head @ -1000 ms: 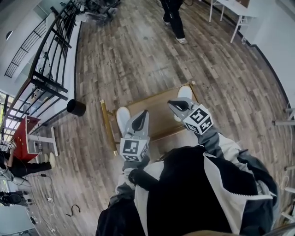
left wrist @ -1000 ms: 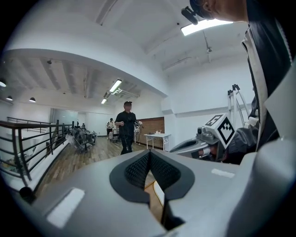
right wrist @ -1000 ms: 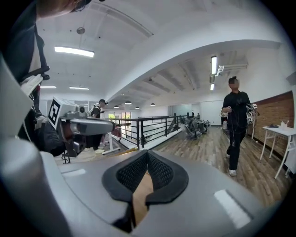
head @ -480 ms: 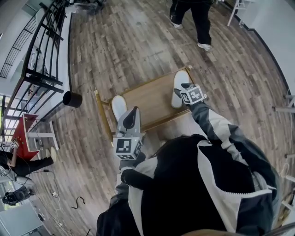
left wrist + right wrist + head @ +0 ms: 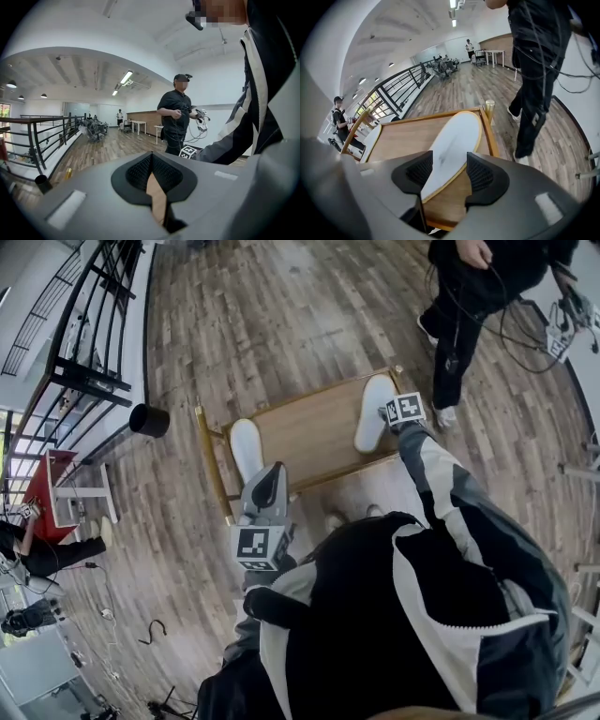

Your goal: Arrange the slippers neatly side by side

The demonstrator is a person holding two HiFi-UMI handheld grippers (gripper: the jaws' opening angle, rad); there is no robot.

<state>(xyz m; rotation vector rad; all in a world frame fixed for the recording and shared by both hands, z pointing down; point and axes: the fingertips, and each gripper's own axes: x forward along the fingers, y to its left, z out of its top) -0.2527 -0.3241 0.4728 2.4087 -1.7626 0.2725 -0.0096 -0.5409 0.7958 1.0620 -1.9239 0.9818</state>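
The right slipper (image 5: 373,412) is laid along the right edge of the worktop (image 5: 309,432). The left slipper (image 5: 247,450) is laid along the left edge, well apart from it. The right hand-held gripper (image 5: 450,172) is spread, its jaws having just been opening, and the right slipper's near end is seen between them, unpinched. The left hand-held gripper (image 5: 152,171) is pressed together and empty, and is held near the front left corner.

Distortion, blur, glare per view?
Head view: heavy fisheye, floorboards bow toward the edges, little blur. Left gripper view: dark vignetted corners, ceiling light strips blown out. Right gripper view: same vignette, white slipper sharp, no glare on it.
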